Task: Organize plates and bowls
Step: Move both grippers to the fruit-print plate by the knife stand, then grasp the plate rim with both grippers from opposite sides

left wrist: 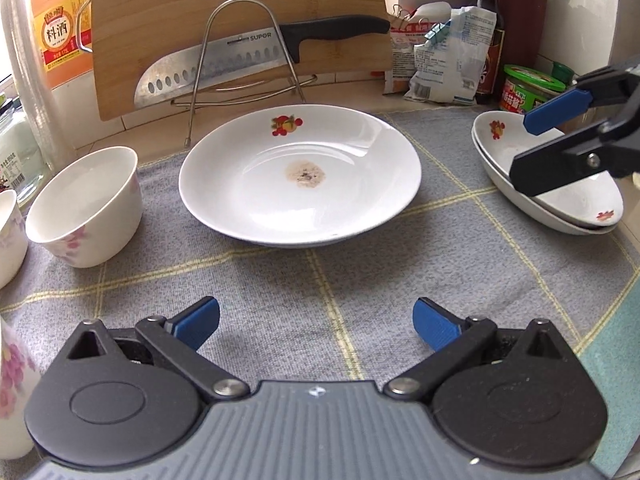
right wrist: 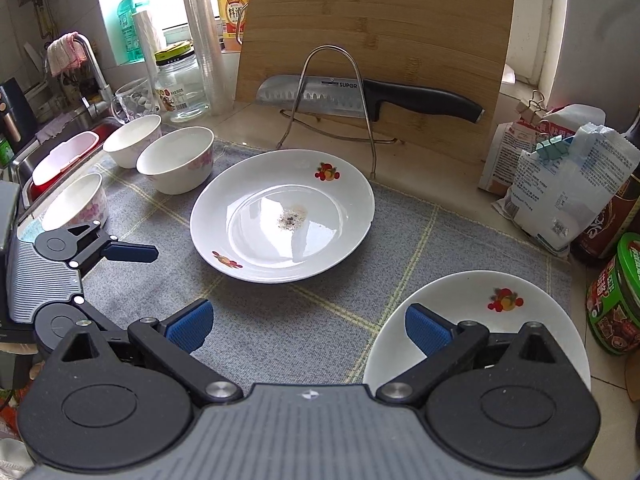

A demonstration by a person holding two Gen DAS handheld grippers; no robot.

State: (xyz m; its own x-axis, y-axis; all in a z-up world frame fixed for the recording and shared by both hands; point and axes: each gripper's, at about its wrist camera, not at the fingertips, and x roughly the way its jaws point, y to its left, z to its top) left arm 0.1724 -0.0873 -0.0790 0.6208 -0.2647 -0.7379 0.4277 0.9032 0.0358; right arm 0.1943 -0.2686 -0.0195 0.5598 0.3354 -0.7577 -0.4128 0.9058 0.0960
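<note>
A white plate (left wrist: 300,172) with a fruit print and a brown stain lies mid-mat, ahead of my open, empty left gripper (left wrist: 316,322). A floral white bowl (left wrist: 86,208) stands to its left, with another bowl (left wrist: 8,232) at the frame edge. On the right two plates (left wrist: 548,200) are stacked, and my right gripper (left wrist: 524,144) hovers open over them. In the right wrist view the stained plate (right wrist: 280,216) is ahead, the stack (right wrist: 480,312) lies under the right pad of the open right gripper (right wrist: 308,326), and three bowls (right wrist: 176,160) cluster at the left.
A grey checked mat (left wrist: 320,276) covers the counter. Behind it a knife (left wrist: 248,60) rests on a wire rack against a bamboo board (left wrist: 240,0). Clipped bags (right wrist: 560,184), a green-lidded tub (right wrist: 616,300) and bottles crowd the right. A sink (right wrist: 60,140) and glass jar (right wrist: 180,84) are at the left.
</note>
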